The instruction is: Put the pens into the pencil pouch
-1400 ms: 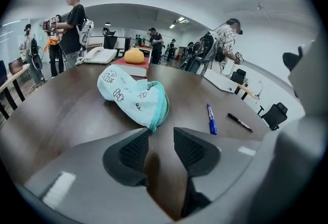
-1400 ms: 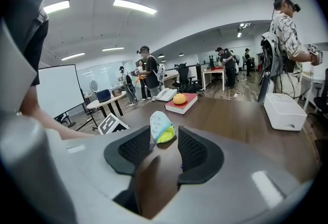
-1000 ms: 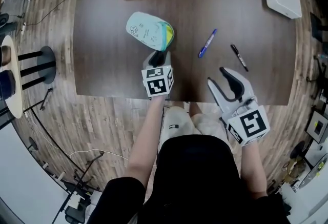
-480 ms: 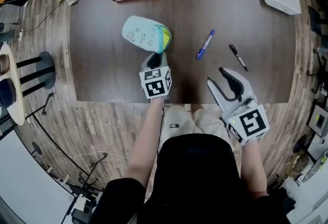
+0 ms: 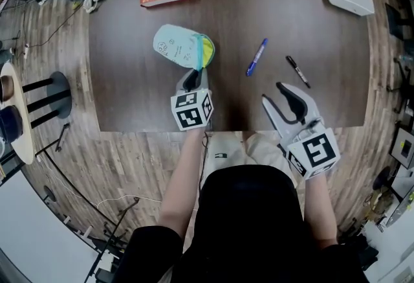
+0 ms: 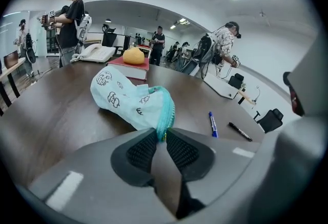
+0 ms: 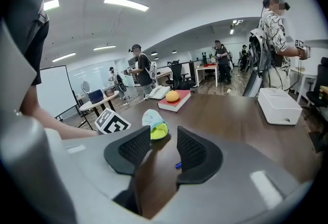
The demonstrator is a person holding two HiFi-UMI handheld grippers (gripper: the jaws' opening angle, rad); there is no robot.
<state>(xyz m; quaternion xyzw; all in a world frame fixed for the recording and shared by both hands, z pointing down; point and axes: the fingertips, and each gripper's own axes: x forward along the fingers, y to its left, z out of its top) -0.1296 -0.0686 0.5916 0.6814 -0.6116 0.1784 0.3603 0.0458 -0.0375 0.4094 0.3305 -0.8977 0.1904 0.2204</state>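
- Left gripper view: the left gripper (image 6: 162,136), jaws just closing, pinches the pencil pouch (image 6: 130,102) by its teal rim, a grip the head view cannot show.
- Head view: a blue pen (image 5: 257,57) and a black marker (image 5: 298,71) lie on the table (image 5: 129,94). The right gripper (image 5: 277,97) gapes empty.

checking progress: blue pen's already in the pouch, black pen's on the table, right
No: the blue pen isn't in the pouch; it lies on the table too, left of the black pen. The head view shows it.

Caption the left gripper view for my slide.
Left tool, jaws just closing, pinches the pencil pouch rim; blue pen and black pen lie beyond.
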